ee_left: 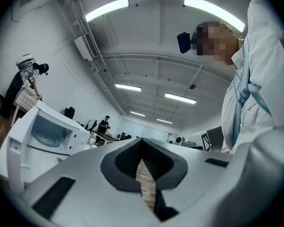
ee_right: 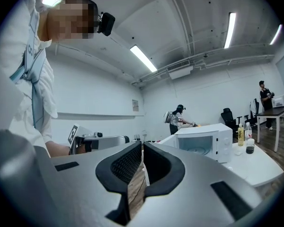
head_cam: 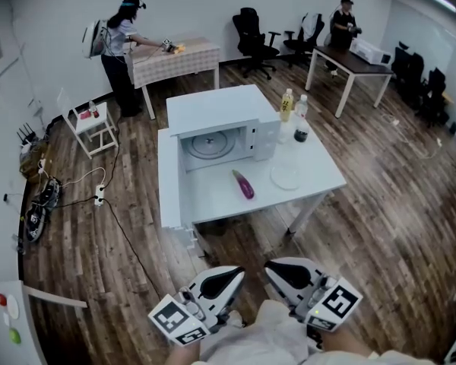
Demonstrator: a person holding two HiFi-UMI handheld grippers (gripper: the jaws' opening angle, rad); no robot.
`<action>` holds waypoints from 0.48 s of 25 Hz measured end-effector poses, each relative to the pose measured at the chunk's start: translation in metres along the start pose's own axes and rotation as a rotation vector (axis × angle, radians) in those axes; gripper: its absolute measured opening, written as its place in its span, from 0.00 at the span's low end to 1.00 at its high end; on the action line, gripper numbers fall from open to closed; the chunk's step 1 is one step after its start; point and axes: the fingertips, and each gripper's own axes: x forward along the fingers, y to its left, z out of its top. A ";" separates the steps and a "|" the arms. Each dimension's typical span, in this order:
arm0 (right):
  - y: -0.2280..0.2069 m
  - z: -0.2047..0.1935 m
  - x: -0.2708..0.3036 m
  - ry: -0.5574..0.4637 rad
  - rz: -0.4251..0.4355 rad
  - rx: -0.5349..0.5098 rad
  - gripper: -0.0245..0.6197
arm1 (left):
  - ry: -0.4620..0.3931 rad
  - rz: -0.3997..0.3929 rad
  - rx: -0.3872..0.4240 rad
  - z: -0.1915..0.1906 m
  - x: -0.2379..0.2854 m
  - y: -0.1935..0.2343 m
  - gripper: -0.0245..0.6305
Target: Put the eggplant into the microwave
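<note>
A purple eggplant (head_cam: 244, 184) lies on the white table (head_cam: 319, 177), just in front of the white microwave (head_cam: 222, 119). The microwave's door (head_cam: 169, 179) stands swung open to the left, with the glass turntable (head_cam: 210, 144) showing inside. My left gripper (head_cam: 235, 274) and right gripper (head_cam: 272, 266) are low in the head view, close to my body and well short of the table. Both are shut with nothing between the jaws. The left gripper (ee_left: 142, 141) sees the microwave (ee_left: 52, 131) at its left. The right gripper (ee_right: 142, 144) sees the microwave (ee_right: 203, 143) at its right.
A clear plate (head_cam: 285, 177), a yellow bottle (head_cam: 287, 105) and a dark bottle (head_cam: 301, 120) stand on the table right of the microwave. Cables and a power strip (head_cam: 99, 196) lie on the wooden floor at left. A person (head_cam: 120, 44) works at a checked table behind.
</note>
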 end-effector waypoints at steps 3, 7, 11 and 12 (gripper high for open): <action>-0.008 -0.003 0.007 0.013 0.010 -0.004 0.09 | -0.003 0.018 -0.009 -0.004 0.004 0.009 0.04; -0.038 -0.007 0.019 0.021 0.014 -0.003 0.09 | 0.011 0.059 0.016 -0.011 0.020 0.032 0.04; -0.086 -0.017 0.035 0.033 -0.004 0.005 0.09 | 0.033 0.109 0.061 -0.022 0.045 0.061 0.04; -0.097 -0.020 0.039 0.033 -0.010 0.010 0.09 | 0.039 0.129 0.069 -0.026 0.050 0.070 0.04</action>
